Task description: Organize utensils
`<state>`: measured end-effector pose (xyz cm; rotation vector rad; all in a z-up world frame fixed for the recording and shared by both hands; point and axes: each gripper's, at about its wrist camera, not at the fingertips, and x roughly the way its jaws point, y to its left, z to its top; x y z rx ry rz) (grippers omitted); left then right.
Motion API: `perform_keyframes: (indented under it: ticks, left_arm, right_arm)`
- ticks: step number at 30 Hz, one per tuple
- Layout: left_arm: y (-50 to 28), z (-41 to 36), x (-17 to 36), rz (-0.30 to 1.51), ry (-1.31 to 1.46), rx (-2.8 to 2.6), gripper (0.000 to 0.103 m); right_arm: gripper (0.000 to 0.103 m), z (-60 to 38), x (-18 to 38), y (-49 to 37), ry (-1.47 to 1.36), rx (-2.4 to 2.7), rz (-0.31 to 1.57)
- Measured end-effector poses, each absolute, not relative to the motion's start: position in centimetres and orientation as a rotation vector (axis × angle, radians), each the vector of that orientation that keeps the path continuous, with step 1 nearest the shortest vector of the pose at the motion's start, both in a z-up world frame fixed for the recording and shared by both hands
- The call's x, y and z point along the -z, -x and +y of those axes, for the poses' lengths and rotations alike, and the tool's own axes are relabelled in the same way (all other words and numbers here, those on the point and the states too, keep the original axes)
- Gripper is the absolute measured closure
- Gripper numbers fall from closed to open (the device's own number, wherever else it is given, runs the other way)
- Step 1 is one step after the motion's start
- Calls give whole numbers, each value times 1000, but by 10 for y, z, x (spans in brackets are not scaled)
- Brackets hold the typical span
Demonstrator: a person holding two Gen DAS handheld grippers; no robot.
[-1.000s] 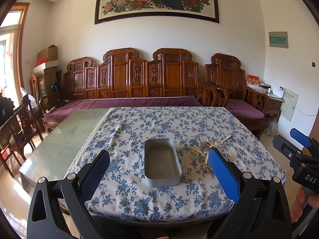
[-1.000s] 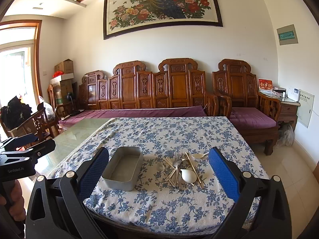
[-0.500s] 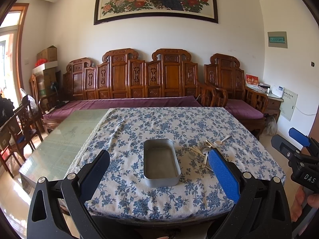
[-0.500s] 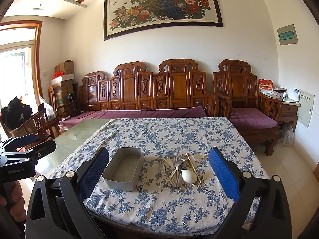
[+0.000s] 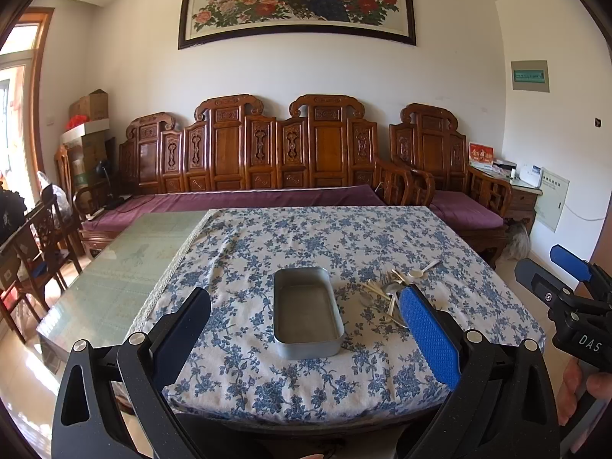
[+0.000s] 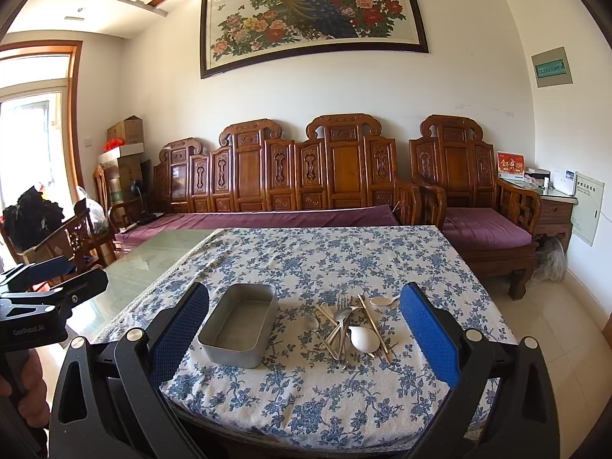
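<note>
Almost nothing had changed from a second earlier — only slight drift of both views. The left gripper [image 5: 306,329] and right gripper [image 6: 304,325] hung wide open and empty. The utensils [image 6: 350,325], apparently forks, spoons and chopsticks, lay heaped beside the empty tin [image 6: 239,323] — sorting unstarted.

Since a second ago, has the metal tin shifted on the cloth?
No. In the right wrist view the metal tin sits at the same spot on the floral tablecloth, still just left of the utensil pile.
</note>
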<state>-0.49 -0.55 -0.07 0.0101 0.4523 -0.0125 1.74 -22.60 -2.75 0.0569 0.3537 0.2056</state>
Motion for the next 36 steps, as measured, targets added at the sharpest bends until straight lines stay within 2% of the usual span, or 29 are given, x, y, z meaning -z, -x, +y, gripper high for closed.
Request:
perform_keyframes:
  ticks: [12, 24, 29, 36]
  left_arm:
    - [-14, -11, 19, 503, -19, 50, 7]
    - [-73, -36, 57, 616, -66, 145, 7]
    - [-100, -48, 74, 660, -68, 176, 7]
    - [-134, -70, 104, 732, -67, 220, 7]
  right_arm:
    - [3, -233, 44, -31, -55, -214, 393]
    - [33, -264, 79, -90, -25, -196, 493]
    - [49, -274, 99, -125, -15, -211, 563]
    - [55, -278, 129, -169, 23, -223, 656]
